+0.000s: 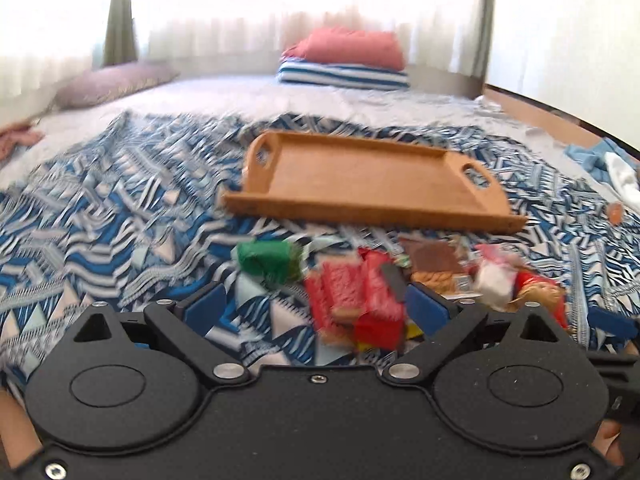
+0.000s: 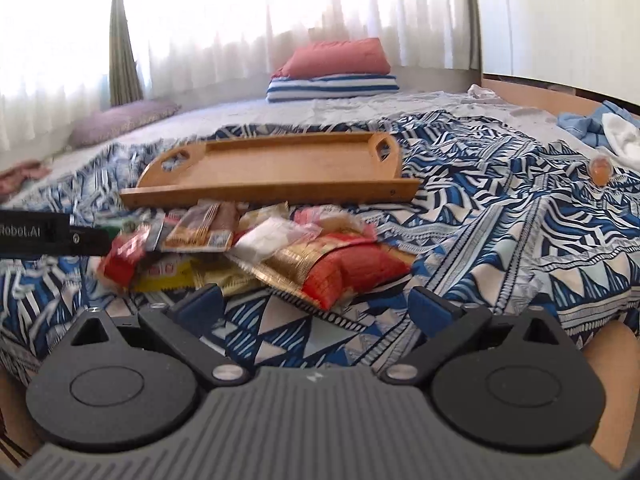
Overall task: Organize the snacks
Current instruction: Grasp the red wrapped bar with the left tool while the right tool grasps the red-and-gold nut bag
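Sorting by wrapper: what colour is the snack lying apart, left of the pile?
Green snack, clearest in the left wrist view.

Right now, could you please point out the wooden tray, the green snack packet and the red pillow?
wooden tray (image 1: 360, 178): left wrist view, bare floor of the tray.
green snack packet (image 1: 266, 258): left wrist view, middle of the wrapper.
red pillow (image 2: 336, 60): right wrist view, its front face.

Place: a bedroom in a home.
Bed (image 2: 500, 216): covered by a blue patterned spread.
Far edge: pillows (image 2: 334, 74) are stacked before sheer curtains (image 2: 240, 20).
Left edge: another pillow (image 1: 112, 82) is seen.
Right corner: crumpled clothes (image 2: 600, 124) are left.
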`<state>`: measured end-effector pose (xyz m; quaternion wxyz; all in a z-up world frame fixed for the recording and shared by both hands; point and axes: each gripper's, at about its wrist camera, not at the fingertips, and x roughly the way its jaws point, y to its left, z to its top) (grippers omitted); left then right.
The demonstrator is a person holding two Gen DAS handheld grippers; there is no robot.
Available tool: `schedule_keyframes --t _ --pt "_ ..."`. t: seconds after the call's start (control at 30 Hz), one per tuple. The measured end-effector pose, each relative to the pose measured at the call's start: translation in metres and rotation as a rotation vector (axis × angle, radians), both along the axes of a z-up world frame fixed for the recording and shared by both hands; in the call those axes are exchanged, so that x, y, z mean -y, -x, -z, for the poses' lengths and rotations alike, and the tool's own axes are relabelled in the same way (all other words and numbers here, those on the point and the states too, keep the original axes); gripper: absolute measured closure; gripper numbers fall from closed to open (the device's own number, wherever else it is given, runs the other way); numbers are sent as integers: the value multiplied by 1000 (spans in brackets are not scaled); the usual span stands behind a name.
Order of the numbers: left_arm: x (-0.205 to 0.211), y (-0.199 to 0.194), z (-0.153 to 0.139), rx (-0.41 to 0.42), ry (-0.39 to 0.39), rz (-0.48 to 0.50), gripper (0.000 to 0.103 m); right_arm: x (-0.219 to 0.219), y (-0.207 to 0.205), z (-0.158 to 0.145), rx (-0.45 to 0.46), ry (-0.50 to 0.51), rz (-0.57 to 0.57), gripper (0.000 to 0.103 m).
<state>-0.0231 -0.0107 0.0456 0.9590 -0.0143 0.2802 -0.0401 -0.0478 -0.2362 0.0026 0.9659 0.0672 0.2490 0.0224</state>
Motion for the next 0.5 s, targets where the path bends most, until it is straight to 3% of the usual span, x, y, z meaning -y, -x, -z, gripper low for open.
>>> schedule_keyframes --t 0.03,0.1,0.17,0.37,0.43,0.5 --pt "4 -1 -1 3 -8 20 17 2 0 -2 10 -5 8 0" --pt "14 -6 0 1 -33 58 42 4 -1 -6 24 -4 21 3" --pt "24 -11 3 -2 -64 83 50 4 -5 -8 30 7 37 8" --pt "40 -29 15 -17 -102 116 57 0 -19 -9 21 -7 46 21" --pt "43 -33 17 -21 -94 113 57 -4 -23 -9 10 4 55 29" --pt "42 -38 20 -33 -81 122 57 -7 -27 -7 2 10 61 30"
